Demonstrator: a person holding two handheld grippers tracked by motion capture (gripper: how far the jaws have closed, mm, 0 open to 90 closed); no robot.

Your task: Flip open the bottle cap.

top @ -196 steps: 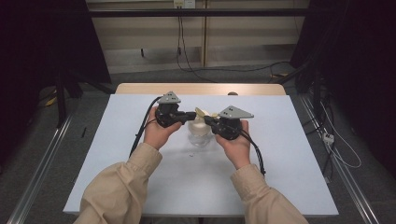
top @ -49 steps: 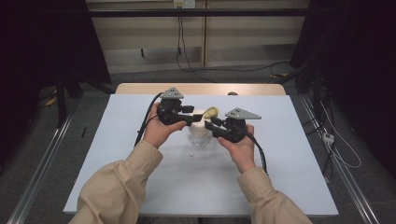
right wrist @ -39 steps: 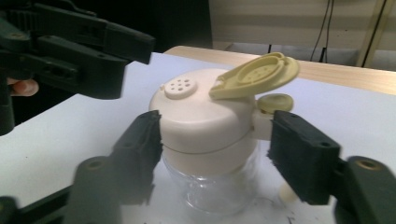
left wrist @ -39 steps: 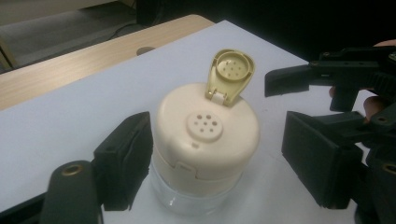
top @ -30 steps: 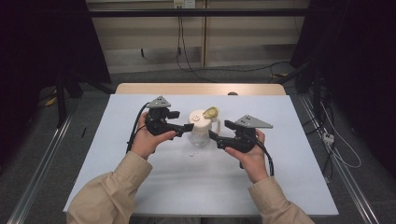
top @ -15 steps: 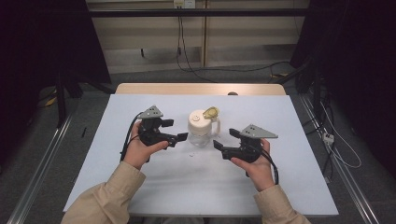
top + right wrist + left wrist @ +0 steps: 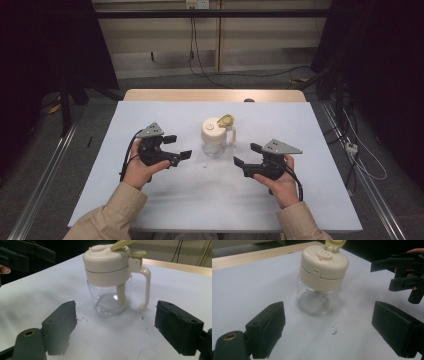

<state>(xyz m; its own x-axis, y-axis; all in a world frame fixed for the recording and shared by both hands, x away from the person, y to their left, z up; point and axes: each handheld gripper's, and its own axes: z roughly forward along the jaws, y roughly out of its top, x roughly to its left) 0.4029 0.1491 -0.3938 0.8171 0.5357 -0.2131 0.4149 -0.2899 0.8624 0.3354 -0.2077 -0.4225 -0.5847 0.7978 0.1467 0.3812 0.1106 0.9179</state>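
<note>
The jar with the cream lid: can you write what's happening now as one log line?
jar: upright on table, flip cap open | left claw: open, apart from jar | right claw: open, apart from jar

clear glass jar [image 7: 313,300], seemingly matt plastic lid [image 7: 324,263]

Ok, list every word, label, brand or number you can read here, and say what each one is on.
No readable text.
Jar: clear glass, no label.
Cream lid: moulded holes and a catch, no lettering.
Handle: plain.
White table cover: blank apart from a few dark specks.
Left tongs, right tongs: plain black, no marking.
Small white block on the floor at right: too small to read.
</note>
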